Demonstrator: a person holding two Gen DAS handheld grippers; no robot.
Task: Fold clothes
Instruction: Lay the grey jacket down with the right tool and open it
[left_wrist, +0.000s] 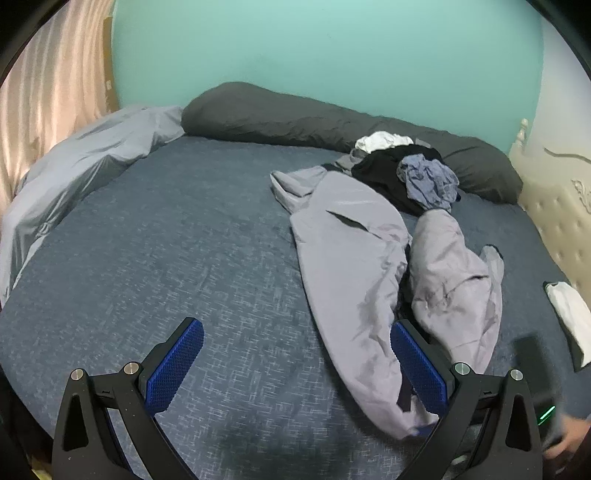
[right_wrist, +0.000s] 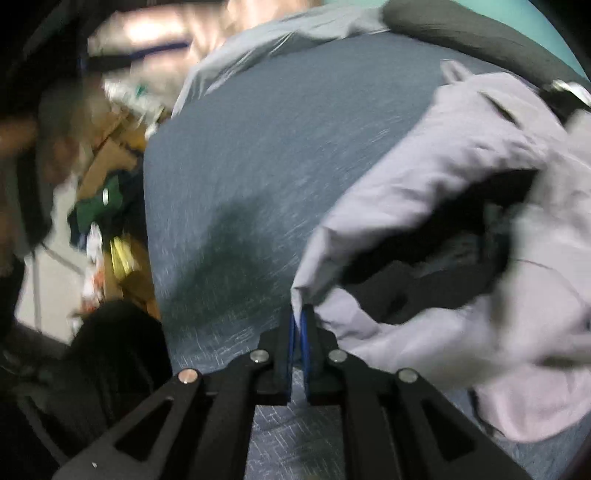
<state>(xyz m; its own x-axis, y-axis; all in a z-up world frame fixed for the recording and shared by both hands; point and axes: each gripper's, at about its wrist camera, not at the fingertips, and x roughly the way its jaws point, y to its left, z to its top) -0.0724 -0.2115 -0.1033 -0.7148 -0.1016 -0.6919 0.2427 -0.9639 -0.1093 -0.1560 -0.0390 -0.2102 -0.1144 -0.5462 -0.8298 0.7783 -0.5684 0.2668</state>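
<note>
A pair of light grey trousers (left_wrist: 351, 258) lies crumpled along the right half of the blue bed sheet (left_wrist: 166, 240), its waistband end near me. My left gripper (left_wrist: 295, 339) hovers open above the sheet, its right finger (left_wrist: 417, 365) over the trousers' near end, nothing held. In the blurred right wrist view, my right gripper (right_wrist: 299, 317) is shut on the edge of the grey trousers (right_wrist: 424, 184), which bunch up and show a dark inner side.
A pile of black, blue and white clothes (left_wrist: 402, 166) sits at the far right by a long dark pillow (left_wrist: 295, 118). A grey duvet (left_wrist: 74, 173) lines the left side. A padded headboard (left_wrist: 554, 214) and a white cloth (left_wrist: 569, 314) are at right. Clutter (right_wrist: 110, 229) lies on the floor.
</note>
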